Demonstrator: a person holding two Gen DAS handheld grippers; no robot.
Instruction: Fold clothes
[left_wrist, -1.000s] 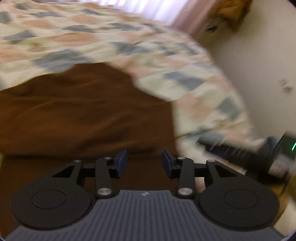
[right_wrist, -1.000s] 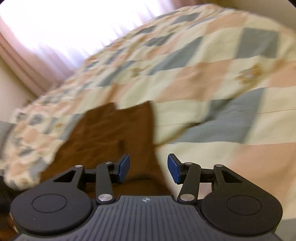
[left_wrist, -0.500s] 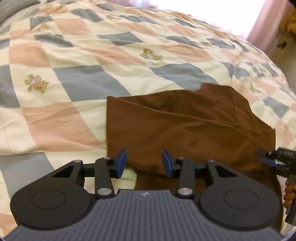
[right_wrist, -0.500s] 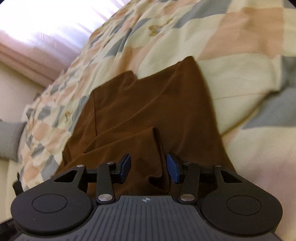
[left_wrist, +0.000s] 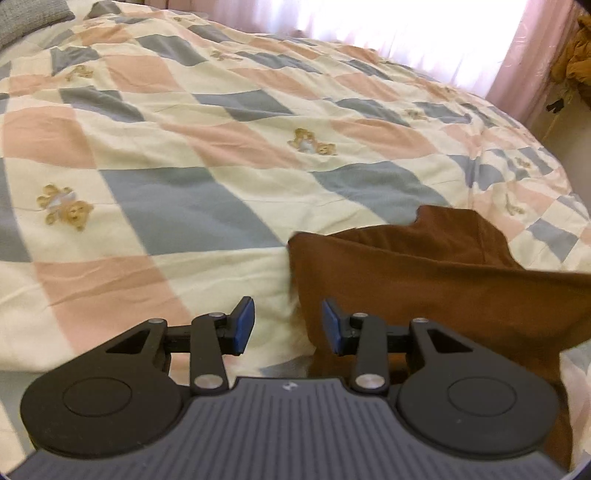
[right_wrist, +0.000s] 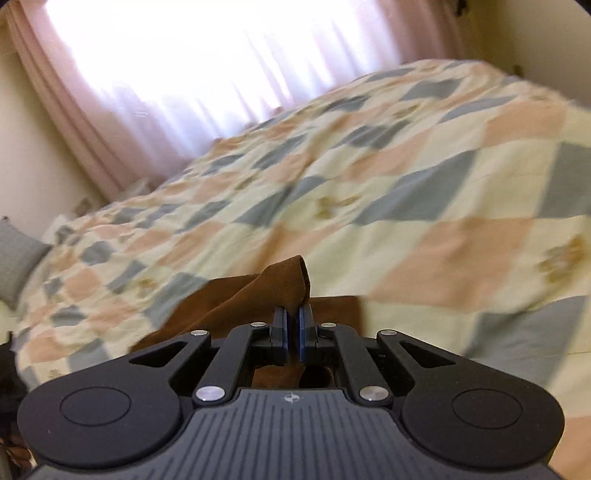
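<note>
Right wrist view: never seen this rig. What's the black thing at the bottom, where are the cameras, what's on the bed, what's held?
No robot: a person carries a two-finger gripper in each hand, each with a fisheye camera looking along its blue-padded fingers. The black shape is the gripper itself. A brown garment lies on a patchwork quilt on a bed. The right gripper has just been closing and now pinches a raised fold of the garment. The left gripper is open at the garment's edge, which lies between the pads unpinched.

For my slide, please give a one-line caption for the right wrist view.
Right claw shut on a raised fold of the brown garment above the patchwork quilt.
</note>
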